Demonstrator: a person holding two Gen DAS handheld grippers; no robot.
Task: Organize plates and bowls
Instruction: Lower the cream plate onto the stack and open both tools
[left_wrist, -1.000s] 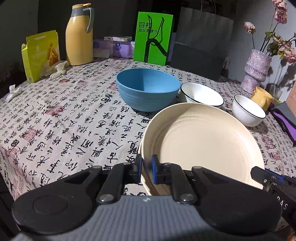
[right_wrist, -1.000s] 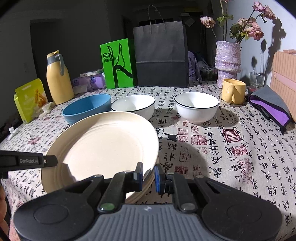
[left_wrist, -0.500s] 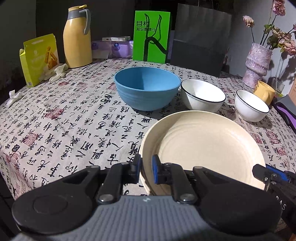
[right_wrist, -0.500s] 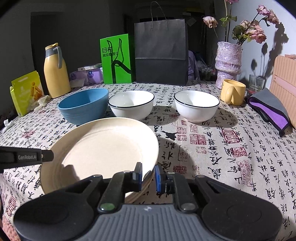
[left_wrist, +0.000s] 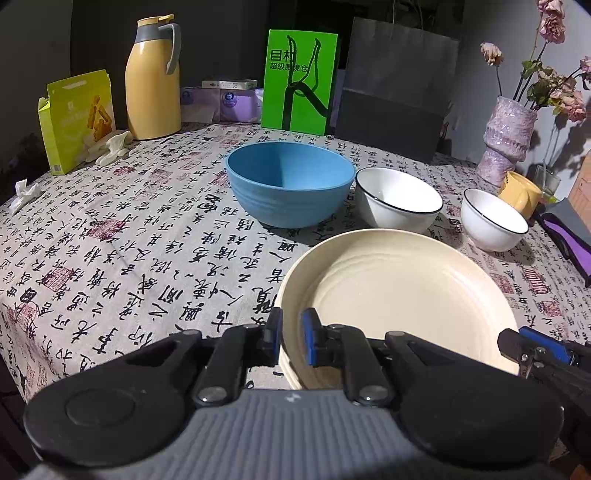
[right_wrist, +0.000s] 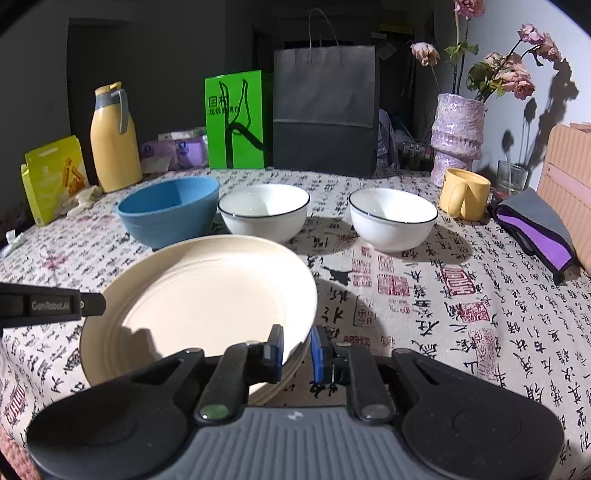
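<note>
Both grippers pinching round cream plate (left_wrist: 399, 295) rim
L gripper (left_wrist: 291, 341) & R gripper (right_wrist: 297, 349) jaws narrow, clamping opposite edges w/ plate sitting on script-print tablecloth (left_wrist: 129, 258)

Black tongs (left_wrist: 291, 341), blue pads (right_wrist: 316, 350), silver pivot screws, ribbed grey housing, white "GenRobot.AI" lettering.

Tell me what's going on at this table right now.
A person holds a two-finger gripper in each hand, and both are on the cream plate. The left gripper is shut on its near-left rim; the right gripper has its near-right rim between its pads. The plate looks set on another one beneath it. Behind stand a blue bowl and two white bowls, unstacked, on the patterned tablecloth.
</note>
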